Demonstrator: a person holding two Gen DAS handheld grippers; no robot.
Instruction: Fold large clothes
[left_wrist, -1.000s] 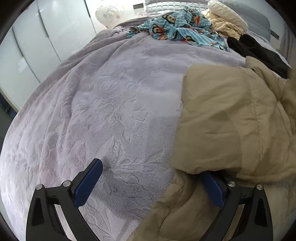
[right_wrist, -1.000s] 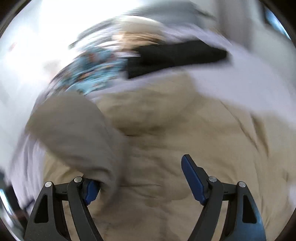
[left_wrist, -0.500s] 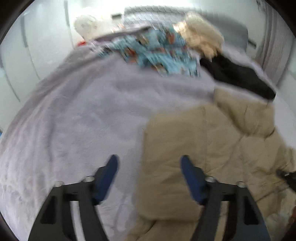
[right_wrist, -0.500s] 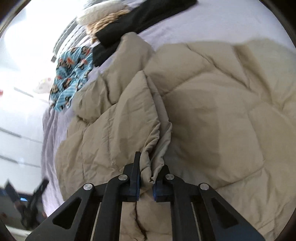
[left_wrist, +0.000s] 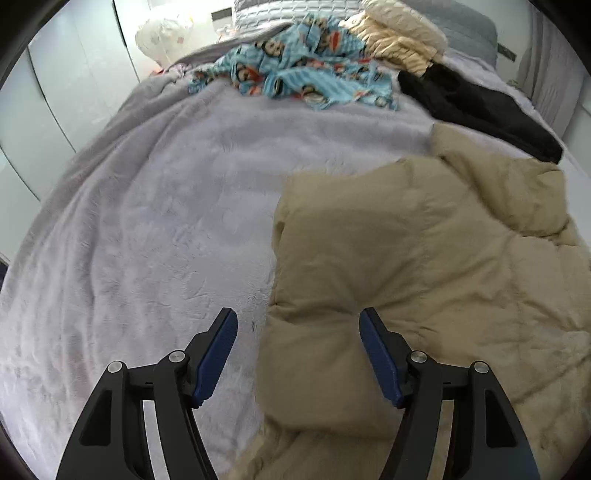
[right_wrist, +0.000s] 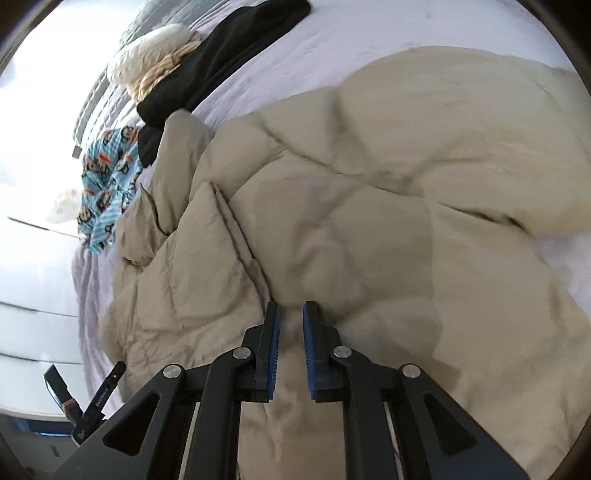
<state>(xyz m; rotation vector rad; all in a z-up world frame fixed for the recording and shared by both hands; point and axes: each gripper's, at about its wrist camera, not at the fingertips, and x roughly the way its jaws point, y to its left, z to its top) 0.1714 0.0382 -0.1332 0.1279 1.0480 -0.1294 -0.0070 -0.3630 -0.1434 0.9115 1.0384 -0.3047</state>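
Right gripper has its blue pads nearly together, pinching a ridge of the beige quilted coat — its jaws have just been opening slightly with the fabric between them. Left gripper hangs with jaws apart over the coat's folded edge, gripping nothing, having just widened a little. Both hover above the lilac bedspread — the coat sprawls across it.
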